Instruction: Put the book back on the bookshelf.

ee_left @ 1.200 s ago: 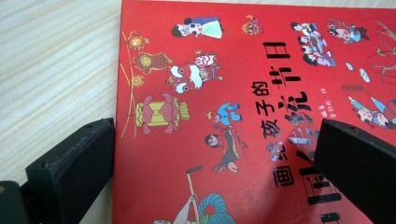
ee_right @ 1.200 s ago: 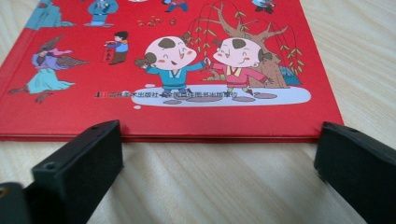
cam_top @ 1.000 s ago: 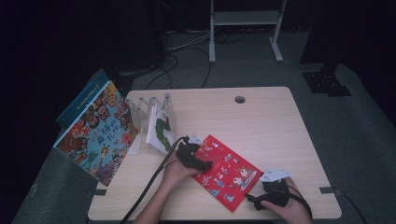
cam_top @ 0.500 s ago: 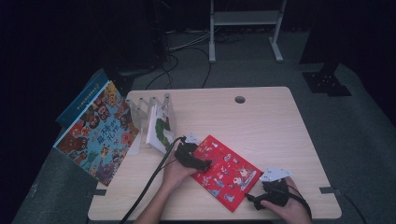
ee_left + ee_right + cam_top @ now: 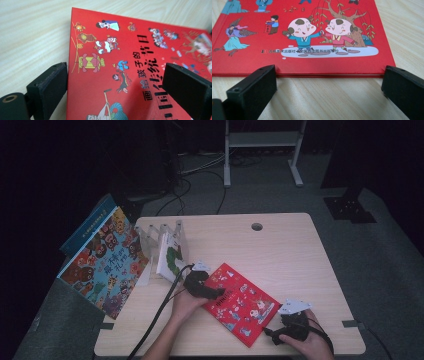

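Over red book, left gripper level

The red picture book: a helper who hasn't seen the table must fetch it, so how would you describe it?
On the pale wooden table, look at the near edge, between the left gripper and right gripper. The red picture book lies flat and askew there. Unlike the books propped at the clear rack on the left, its cover is bright red with small cartoon figures.

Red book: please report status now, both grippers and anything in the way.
Left gripper open, jaws just closing a little, over red book corner. Right gripper open at its near edge. Book flat on table. Nothing in the way.
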Motion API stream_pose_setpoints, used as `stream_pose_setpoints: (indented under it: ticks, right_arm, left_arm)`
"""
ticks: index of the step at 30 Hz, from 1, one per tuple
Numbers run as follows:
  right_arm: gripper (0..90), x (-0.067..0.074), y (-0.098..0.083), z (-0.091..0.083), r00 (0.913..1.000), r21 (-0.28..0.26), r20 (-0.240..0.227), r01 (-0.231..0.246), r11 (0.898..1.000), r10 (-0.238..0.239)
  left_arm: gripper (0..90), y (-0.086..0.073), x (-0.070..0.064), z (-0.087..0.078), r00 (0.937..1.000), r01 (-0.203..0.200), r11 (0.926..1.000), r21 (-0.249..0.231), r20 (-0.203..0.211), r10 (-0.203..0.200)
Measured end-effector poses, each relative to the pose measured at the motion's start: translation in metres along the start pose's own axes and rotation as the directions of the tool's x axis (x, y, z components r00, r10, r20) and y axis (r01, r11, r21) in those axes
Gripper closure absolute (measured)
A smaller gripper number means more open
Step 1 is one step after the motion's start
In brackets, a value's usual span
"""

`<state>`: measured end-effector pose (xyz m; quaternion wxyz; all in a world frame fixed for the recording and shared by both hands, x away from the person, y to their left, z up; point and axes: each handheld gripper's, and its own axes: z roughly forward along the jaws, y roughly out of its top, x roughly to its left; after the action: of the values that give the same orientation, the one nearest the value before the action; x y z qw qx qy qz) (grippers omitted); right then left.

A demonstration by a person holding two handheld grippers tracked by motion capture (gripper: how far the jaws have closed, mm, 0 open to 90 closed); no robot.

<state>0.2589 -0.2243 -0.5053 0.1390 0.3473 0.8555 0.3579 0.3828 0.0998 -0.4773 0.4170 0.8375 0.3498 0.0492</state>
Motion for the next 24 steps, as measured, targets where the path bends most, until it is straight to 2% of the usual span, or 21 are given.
stream_pose_setpoints:
  ticks: [6,10,15,18,20,21,22,24]
  right_arm:
    - [0.0,0.0,-0.001,-0.001,1.0,0.001,0.002,0.0,1.0,0.0]
    - [0.0,0.0,-0.001,0.0,1.0,-0.002,0.004,0.003,1.0,-0.003]
    - [0.0,0.0,-0.001,-0.001,1.0,-0.001,0.001,-0.001,1.0,0.001]
    - [0.0,0.0,-0.001,0.0,1.0,-0.001,0.002,-0.004,1.0,0.004]
    - [0.0,0.0,0.0,0.0,1.0,-0.002,0.003,-0.006,1.0,0.006]
    - [0.0,0.0,0.0,0.0,1.0,-0.002,0.003,-0.006,1.0,0.006]
    - [0.0,0.0,-0.001,0.0,1.0,-0.001,0.003,-0.004,1.0,0.004]
    - [0.0,0.0,-0.001,-0.001,1.0,0.0,0.003,-0.006,1.0,0.006]
  left_arm:
    - [6.3,0.017,-0.008,-0.02,0.9989,-0.04,0.9979,-0.051,0.02,0.041]
    - [7.3,0.029,-0.017,-0.034,0.9948,-0.1,0.994,-0.044,0.016,0.101]
    - [8.4,0.04,-0.024,-0.047,0.991,-0.122,0.9902,-0.068,0.047,0.125]
    - [8.4,0.048,-0.034,-0.057,0.9858,-0.155,0.9844,-0.082,0.052,0.16]
    - [8.5,0.054,-0.04,-0.064,0.9816,-0.17,0.9797,-0.107,0.07,0.178]
    - [8.5,0.054,-0.04,-0.064,0.9816,-0.17,0.9797,-0.107,0.07,0.178]
    - [9.5,0.058,-0.046,-0.07,0.9772,-0.188,0.9744,-0.124,0.077,0.198]
    - [9.6,0.062,-0.053,-0.074,0.9721,-0.208,0.9689,-0.134,0.081,0.22]
